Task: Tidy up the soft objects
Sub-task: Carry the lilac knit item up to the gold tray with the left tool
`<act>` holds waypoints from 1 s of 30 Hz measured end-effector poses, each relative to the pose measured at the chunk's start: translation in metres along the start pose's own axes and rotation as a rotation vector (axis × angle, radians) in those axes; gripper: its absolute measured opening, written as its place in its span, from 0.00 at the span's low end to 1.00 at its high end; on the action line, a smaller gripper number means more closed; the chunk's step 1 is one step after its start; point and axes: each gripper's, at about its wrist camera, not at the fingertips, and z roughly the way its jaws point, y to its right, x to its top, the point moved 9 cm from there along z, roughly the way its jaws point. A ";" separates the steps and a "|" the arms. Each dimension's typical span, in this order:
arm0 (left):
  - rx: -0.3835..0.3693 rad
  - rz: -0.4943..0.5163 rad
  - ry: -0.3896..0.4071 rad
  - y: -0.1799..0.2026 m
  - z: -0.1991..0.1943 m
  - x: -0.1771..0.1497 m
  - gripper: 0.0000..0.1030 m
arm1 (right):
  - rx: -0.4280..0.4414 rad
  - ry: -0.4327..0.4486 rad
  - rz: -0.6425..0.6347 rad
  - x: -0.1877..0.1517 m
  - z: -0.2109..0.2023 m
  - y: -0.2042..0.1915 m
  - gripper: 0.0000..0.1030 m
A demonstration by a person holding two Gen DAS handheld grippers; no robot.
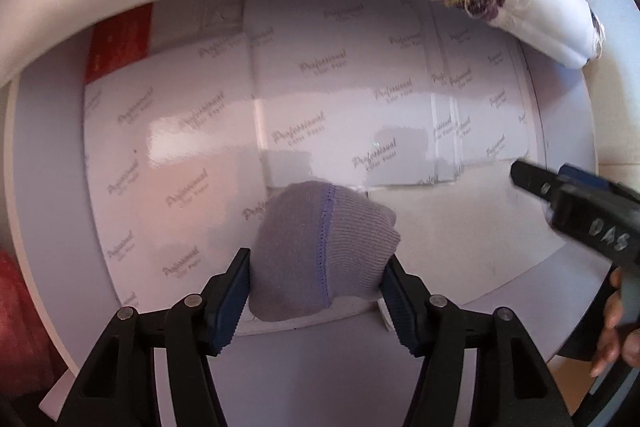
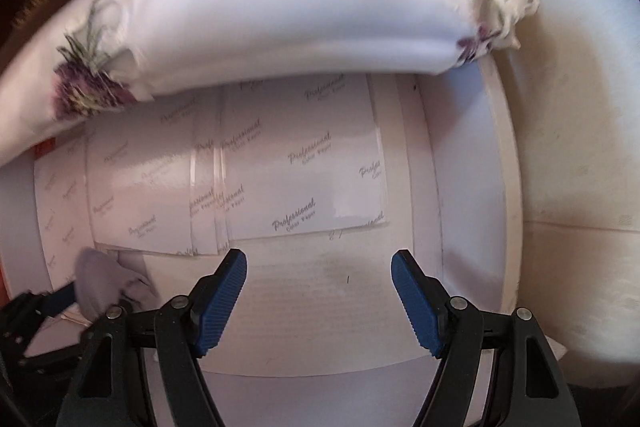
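The left gripper (image 1: 316, 291) pinches a grey knit sock (image 1: 324, 247) between its fingers, lifting it clear of the paper-covered tabletop (image 1: 180, 147) near its front edge (probably for sorting). The right gripper (image 2: 320, 299) hangs half-open, empty, ready to help; a flowered pillow (image 2: 280, 7) lines the back edge.

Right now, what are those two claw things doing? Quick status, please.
Left gripper fingers closed on the grey knit sock. Right gripper fingers open, nothing between them. White flowered pillow lies beyond; nothing blocking.

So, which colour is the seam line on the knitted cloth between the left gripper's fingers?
Blue-violet, on grey-lilac knitted cloth; clearest in the left wrist view.
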 end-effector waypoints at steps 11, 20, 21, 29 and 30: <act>0.034 -0.021 0.111 -0.014 -0.036 0.017 0.61 | -0.006 -0.057 -0.073 -0.013 0.021 -0.025 0.73; 0.040 -0.046 0.244 -0.017 -0.085 0.027 0.61 | 0.006 -0.068 -0.104 -0.026 0.022 -0.044 0.73; 0.040 -0.047 0.257 -0.018 -0.089 0.028 0.61 | 0.005 -0.068 -0.110 -0.027 0.022 -0.046 0.73; 0.054 -0.064 0.354 -0.026 -0.126 0.025 0.61 | -0.008 -0.063 -0.136 -0.036 0.023 -0.061 0.73; 0.058 -0.065 0.363 -0.027 -0.128 0.026 0.61 | -0.007 -0.063 -0.134 -0.036 0.023 -0.062 0.73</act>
